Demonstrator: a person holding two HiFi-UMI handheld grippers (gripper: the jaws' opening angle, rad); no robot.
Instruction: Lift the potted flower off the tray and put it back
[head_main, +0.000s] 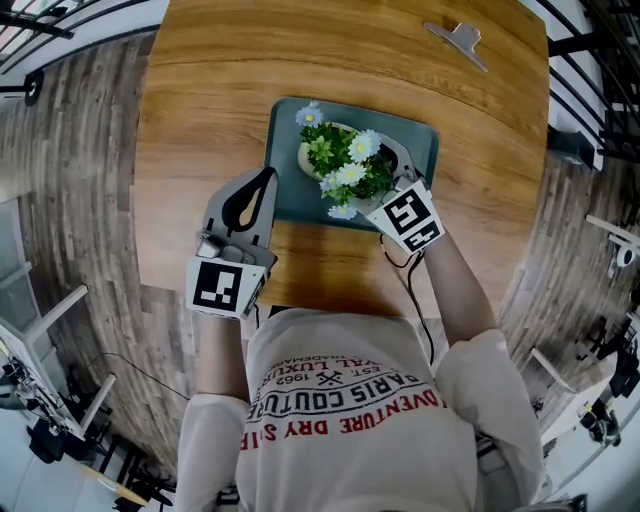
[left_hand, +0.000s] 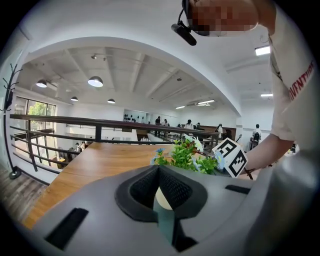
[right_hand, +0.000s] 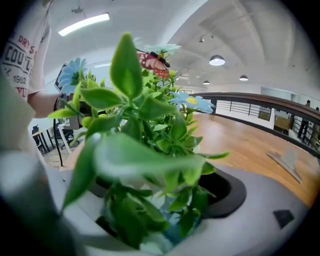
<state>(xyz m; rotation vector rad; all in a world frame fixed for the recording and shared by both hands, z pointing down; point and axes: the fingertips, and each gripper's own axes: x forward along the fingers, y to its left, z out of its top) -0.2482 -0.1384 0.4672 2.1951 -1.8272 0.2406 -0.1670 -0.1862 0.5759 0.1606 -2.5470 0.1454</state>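
The potted flower (head_main: 345, 160), green leaves with white and pale blue blooms in a cream pot, stands over the teal tray (head_main: 420, 140) on the wooden table (head_main: 200, 100). My right gripper (head_main: 385, 165) reaches in from the near right, its jaws around the pot and shut on it. In the right gripper view the potted flower (right_hand: 145, 130) fills the space between the jaws of the right gripper (right_hand: 160, 200), and leaves hide the contact. My left gripper (head_main: 262, 180) rests shut and empty by the tray's left edge. The left gripper (left_hand: 159, 172) points at the flower (left_hand: 185, 155).
A metal clip (head_main: 458, 40) lies at the table's far right, also in the right gripper view as the clip (right_hand: 287, 162). Black railings (head_main: 585, 60) border the table on both sides. The table's near edge runs just in front of the person's shirt (head_main: 340, 400).
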